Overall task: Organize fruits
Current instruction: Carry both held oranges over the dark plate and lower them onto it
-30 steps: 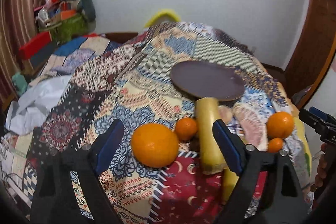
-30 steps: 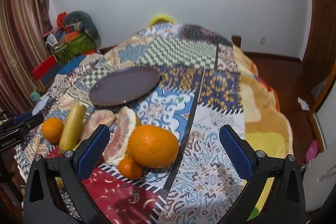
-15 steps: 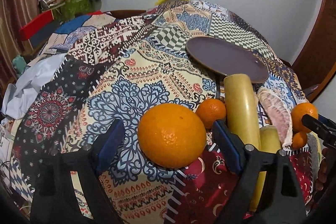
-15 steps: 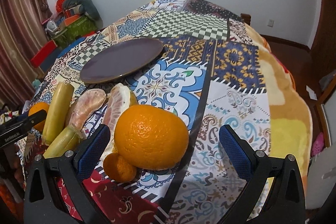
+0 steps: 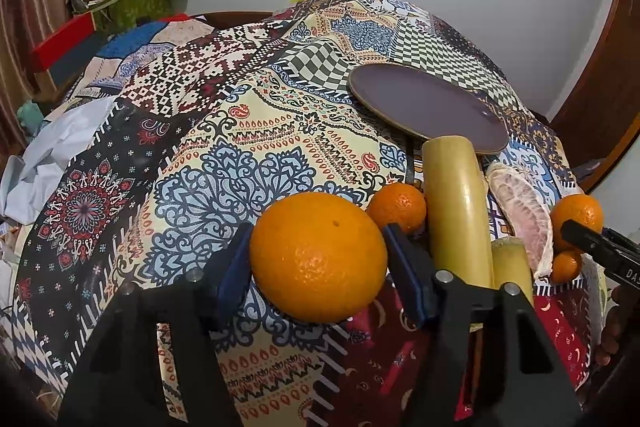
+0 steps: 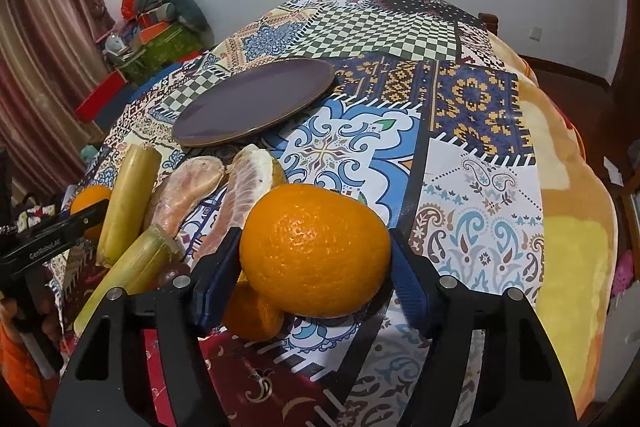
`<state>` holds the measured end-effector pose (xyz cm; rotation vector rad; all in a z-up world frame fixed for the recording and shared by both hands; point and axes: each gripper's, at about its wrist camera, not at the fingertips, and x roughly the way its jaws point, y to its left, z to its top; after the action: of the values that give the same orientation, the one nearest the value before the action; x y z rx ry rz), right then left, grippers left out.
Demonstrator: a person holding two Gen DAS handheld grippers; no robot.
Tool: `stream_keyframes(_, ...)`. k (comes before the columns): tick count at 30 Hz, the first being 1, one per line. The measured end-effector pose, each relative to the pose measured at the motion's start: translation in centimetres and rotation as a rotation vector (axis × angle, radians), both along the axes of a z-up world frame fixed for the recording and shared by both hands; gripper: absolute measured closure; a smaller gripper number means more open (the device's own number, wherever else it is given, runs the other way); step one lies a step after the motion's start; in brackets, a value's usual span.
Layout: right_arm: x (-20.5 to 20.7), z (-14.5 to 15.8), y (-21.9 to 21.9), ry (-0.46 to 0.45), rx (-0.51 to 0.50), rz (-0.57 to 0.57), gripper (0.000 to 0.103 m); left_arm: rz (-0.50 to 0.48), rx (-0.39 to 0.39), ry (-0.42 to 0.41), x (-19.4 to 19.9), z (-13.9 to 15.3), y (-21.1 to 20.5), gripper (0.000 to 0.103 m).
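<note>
A big orange point(image 5: 318, 257) sits between the blue pads of the left gripper point(image 5: 316, 267), both pads pressed against its sides — the fingers are clamped on it; it lies low over the patterned quilt point(image 5: 224, 163), at the near left of the fruit cluster. A second big orange point(image 6: 316, 247) is pinched the same way between the pads of the right gripper point(image 6: 316, 255), at the cluster's right end; a small mandarin point(image 6: 252, 311) lies just under it and touches its lower left side. Between the two oranges lie two lengths of yellow-green cane point(image 5: 456, 211), side by side, with a small tangerine point(image 5: 397, 207) just left of the longer one; peeled pomelo segments point(image 6: 248, 187) lie beside the cane, near the right-hand orange. Beyond the fruit, farther up the quilt, a dark round plate point(image 6: 256, 103) lies flat, bare on its face; the longer cane's far end reaches close to its rim.
</note>
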<state>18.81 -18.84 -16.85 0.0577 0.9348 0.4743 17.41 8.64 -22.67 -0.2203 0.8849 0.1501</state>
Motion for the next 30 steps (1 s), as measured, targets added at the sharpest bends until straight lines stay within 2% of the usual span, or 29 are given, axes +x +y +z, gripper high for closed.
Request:
stream_keyframes(6, 0.0, 0.8, 0.1, -0.027, -0.024, -0.006, 0.037, 0.001, 0.002, -0.022, -0.3, 1.2, 0.1, 0.039)
stream_keyframes(13, 0.5, 3.3, 0.2, -0.110, -0.014, -0.002, 0.037, -0.014, 0.025, -0.101, 0.1, 4.5, -0.2, 0.039)
stream_keyframes(19, 1.7, 5.9, 0.8, -0.201, -0.009, 0.005, 0.037, -0.035, 0.050, -0.178, 1.4, 7.6, -0.5, 0.039)
stream_keyframes(30, 4.4, 9.0, 2.8, -0.332, 0.002, 0.024, 0.037, -0.065, 0.039, -0.263, 5.1, 10.3, -1.0, 0.039)
